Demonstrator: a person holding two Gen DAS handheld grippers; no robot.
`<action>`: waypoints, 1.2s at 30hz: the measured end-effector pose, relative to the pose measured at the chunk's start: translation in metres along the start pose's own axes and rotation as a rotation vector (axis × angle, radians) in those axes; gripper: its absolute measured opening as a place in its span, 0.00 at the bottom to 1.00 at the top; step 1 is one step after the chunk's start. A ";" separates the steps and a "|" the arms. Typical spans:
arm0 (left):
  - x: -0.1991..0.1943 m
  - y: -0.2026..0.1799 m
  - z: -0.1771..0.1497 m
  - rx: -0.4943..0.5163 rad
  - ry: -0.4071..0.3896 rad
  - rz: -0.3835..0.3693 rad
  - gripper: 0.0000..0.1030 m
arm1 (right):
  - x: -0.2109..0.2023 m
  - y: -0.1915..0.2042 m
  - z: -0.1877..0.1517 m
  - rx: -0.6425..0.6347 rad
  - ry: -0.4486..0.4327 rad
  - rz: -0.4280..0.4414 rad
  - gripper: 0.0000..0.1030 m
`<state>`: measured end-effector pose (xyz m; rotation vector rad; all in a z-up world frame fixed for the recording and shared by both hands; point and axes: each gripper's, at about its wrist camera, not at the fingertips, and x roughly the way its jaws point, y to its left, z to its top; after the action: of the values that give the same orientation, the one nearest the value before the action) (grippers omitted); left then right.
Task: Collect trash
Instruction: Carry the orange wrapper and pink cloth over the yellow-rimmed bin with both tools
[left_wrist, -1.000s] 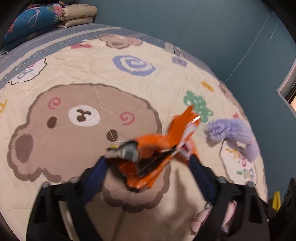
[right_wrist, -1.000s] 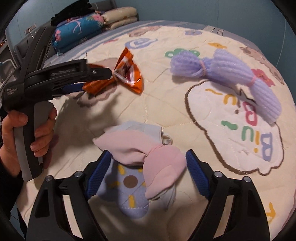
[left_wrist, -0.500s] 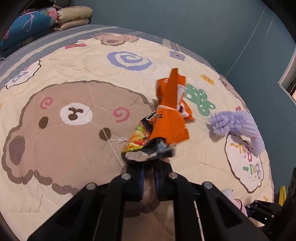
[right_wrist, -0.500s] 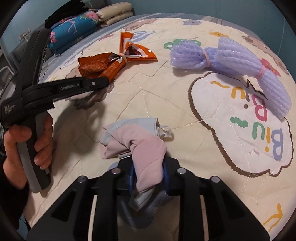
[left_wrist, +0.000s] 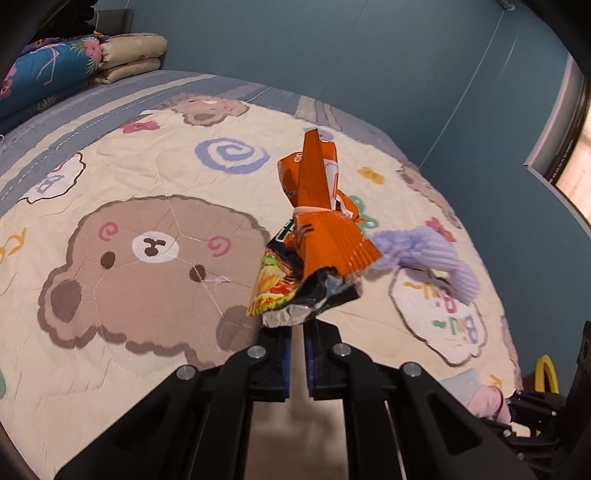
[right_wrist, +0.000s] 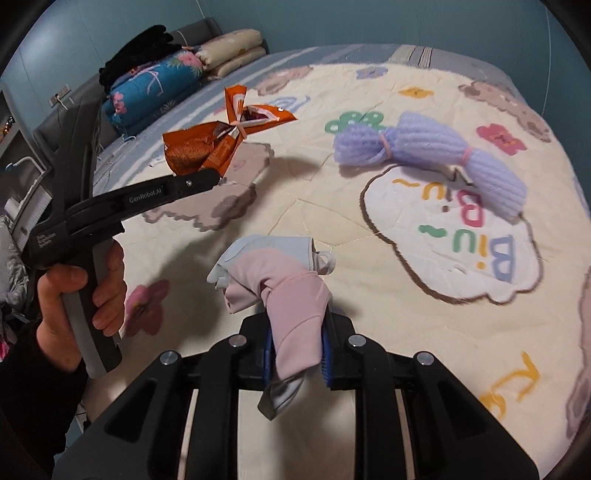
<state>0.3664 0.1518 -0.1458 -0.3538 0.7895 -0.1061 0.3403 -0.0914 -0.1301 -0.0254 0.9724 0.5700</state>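
My left gripper (left_wrist: 297, 326) is shut on an orange snack wrapper (left_wrist: 317, 236), tied in the middle, and holds it up above the bed quilt (left_wrist: 129, 295). The right wrist view shows the wrapper (right_wrist: 218, 144) held at the left gripper's tip (right_wrist: 218, 179). My right gripper (right_wrist: 297, 354) is shut on a pink and pale blue bundle of cloth (right_wrist: 280, 288), lifted just above the quilt (right_wrist: 406, 332). A purple foam net (right_wrist: 428, 155), tied with bands, lies on the quilt at the far right; it also shows in the left wrist view (left_wrist: 424, 254).
Folded blankets and pillows (right_wrist: 166, 81) are stacked at the head of the bed. A blue wall (left_wrist: 369, 55) runs behind the bed. A yellow ring-shaped object (left_wrist: 545, 373) shows past the bed's right edge. The person's hand (right_wrist: 74, 295) grips the left tool.
Both grippers closed, the left on the orange wrapper and the right on the cloth bundle. Both have since lifted their loads off the quilt.
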 end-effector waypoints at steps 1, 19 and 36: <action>-0.007 -0.003 -0.002 0.002 -0.001 -0.008 0.05 | -0.007 0.001 -0.003 -0.003 -0.007 -0.002 0.18; -0.099 -0.058 -0.066 0.086 -0.027 -0.093 0.05 | -0.138 -0.019 -0.081 0.039 -0.119 -0.029 0.18; -0.158 -0.154 -0.117 0.212 -0.032 -0.186 0.05 | -0.245 -0.076 -0.164 0.232 -0.262 -0.146 0.18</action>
<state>0.1782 0.0111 -0.0614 -0.2270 0.7049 -0.3547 0.1437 -0.3093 -0.0494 0.1797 0.7688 0.3142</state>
